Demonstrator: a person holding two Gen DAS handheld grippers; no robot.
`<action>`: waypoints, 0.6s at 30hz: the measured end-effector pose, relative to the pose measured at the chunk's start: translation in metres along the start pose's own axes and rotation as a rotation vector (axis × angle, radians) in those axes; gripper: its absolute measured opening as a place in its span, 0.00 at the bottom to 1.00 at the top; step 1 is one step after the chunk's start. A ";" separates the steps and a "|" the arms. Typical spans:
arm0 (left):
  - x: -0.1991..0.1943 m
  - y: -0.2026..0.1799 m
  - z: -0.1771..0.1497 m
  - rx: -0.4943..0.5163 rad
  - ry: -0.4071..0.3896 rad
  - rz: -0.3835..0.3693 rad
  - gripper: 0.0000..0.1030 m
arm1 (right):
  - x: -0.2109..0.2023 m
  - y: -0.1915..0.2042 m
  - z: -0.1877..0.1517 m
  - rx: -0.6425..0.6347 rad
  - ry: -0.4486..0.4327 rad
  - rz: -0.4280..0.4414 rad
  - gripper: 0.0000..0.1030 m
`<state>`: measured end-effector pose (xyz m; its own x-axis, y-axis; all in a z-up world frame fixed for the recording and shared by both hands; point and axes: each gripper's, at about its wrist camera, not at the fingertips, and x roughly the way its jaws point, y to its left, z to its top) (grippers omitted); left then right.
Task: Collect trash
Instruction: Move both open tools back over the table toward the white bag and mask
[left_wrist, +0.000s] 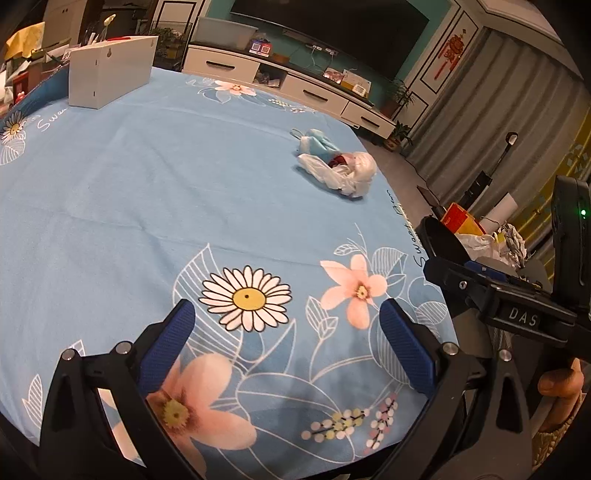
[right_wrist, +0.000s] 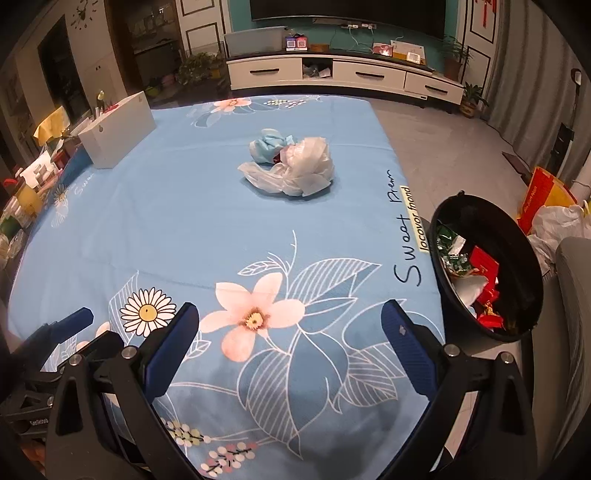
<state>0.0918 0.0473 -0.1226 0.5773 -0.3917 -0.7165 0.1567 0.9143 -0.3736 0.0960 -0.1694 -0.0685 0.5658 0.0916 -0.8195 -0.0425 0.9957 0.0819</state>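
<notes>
While both claws hang low over the near edge of the desk (right_wrist: 155, 206), nothing is in hand, so this reads as the reach step before a pickup. Left claw (left_wrist: 287, 332) is spread wide, blue pads (left_wrist: 168, 347) apart, nothing between them. Right claw (right_wrist: 290, 332) is the same: released, empty, over the pink flower print.

Trash left on the desk: one pile (right_wrist: 291, 166) of crumpled white plastic bag with a blue crumpled piece touching its far side and something small and red tucked between; can't tell what the red bit is. In the left view the pile (left_wrist: 338, 162) sits toward the far right part of the blue flowered cloth, well apart from both claws.

Bin (right_wrist: 517, 236) is black, round, off the right edge of the desk, lower than the top, mouth tilted toward the camera. Inside: red packaging, green foil wrappers, a white crumpled piece. Partly filled, room left. In the left view only the bin (left_wrist: 443, 243) rim shows, behind the right claw's body.

White box (right_wrist: 118, 129) stands at the far left of the desk; contents hidden, probably not trash.

Next move, my guess: right claw goes forward to the pile, closes on the plastic bag, then carries it right and drops it in the bin. Loose plastic may shed the blue piece, so a second trip is likely.
</notes>
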 end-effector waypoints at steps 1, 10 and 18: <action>0.001 0.002 0.001 -0.004 0.002 0.000 0.97 | 0.002 0.001 0.001 -0.001 0.003 0.000 0.94; 0.018 0.013 0.008 -0.030 0.023 0.005 0.97 | 0.017 0.004 0.012 -0.009 0.015 0.013 0.94; 0.030 0.015 0.020 -0.034 0.025 0.008 0.97 | 0.026 0.001 0.025 -0.001 0.005 0.018 0.94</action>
<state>0.1279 0.0518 -0.1376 0.5583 -0.3870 -0.7338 0.1240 0.9135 -0.3874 0.1316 -0.1663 -0.0759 0.5606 0.1098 -0.8208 -0.0537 0.9939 0.0963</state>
